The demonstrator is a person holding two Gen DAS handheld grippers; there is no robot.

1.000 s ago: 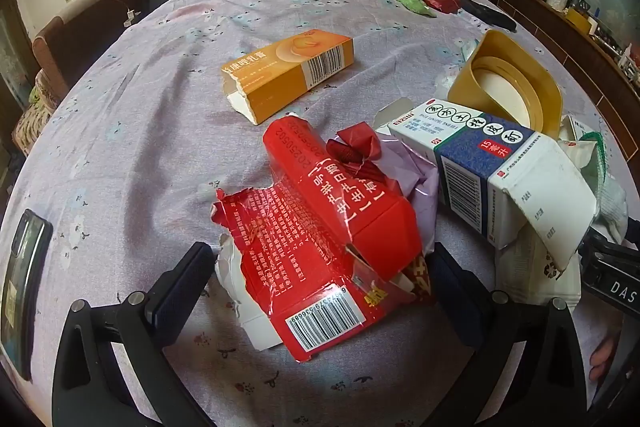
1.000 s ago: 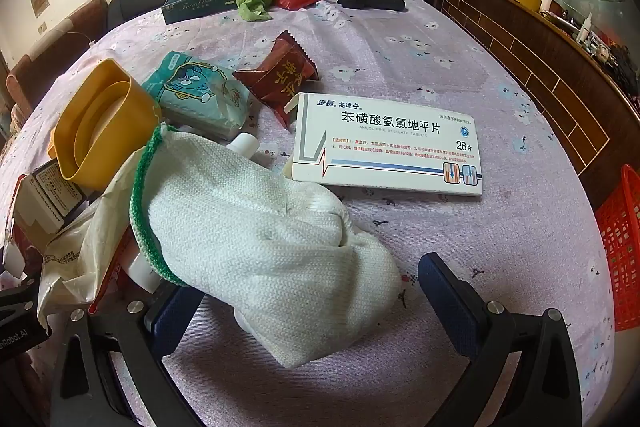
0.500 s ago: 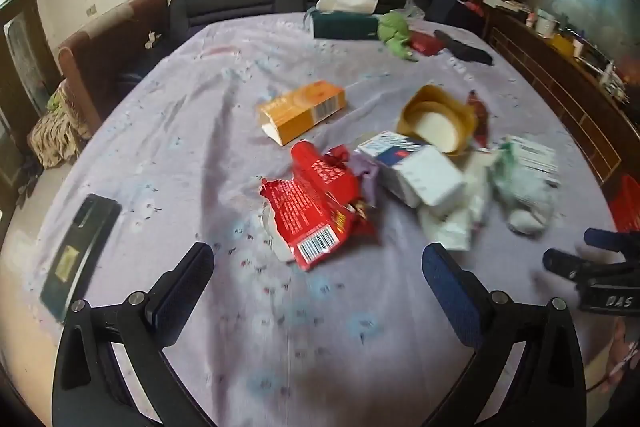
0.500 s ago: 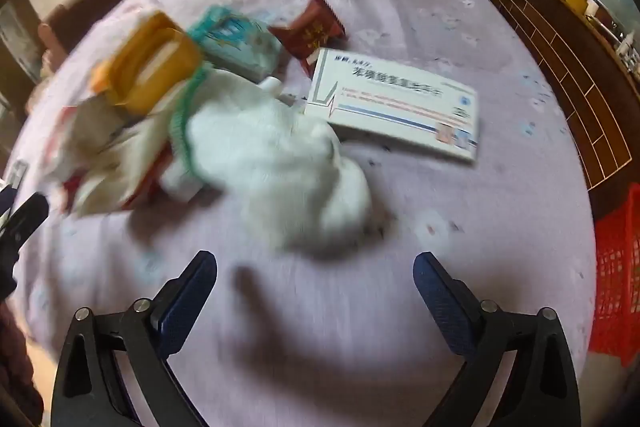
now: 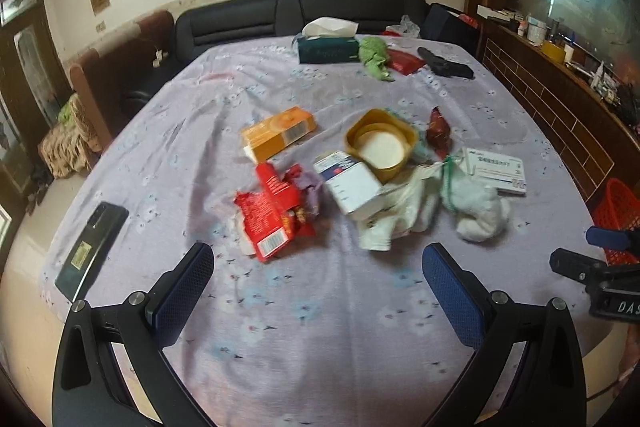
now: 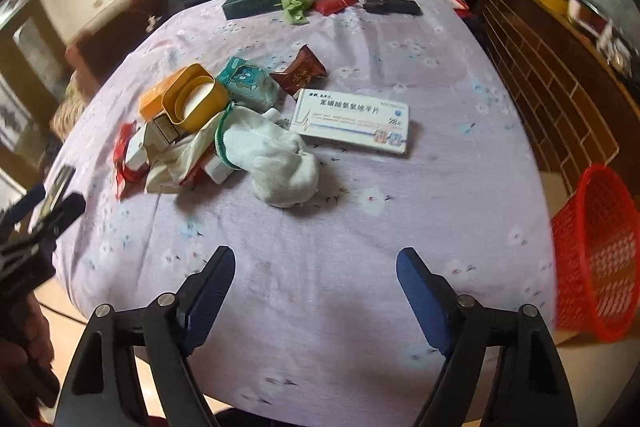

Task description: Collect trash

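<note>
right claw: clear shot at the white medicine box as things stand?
Probably yes. The right claw is open and empty, and bare cloth lies between it and the white medicine box, which lies flat; the white sock lies just beside it.

A matt lilac cloth with a small flower print covers the tabletop (image 5: 320, 327) and lies in soft creases. The white sock (image 6: 280, 163) is ribbed knit with a green edge. The red wrapper (image 5: 268, 215) is glossy torn foil. The orange box (image 5: 280, 133) and the white medicine box (image 6: 352, 121) are smooth printed card. The yellow tub (image 5: 380, 145) is shiny plastic. The red basket (image 6: 600, 259) is plastic lattice. Each gripper, left (image 5: 320, 283) and right (image 6: 316, 283), has matt black plastic arms, metal rivets and blue textured pads.
</note>
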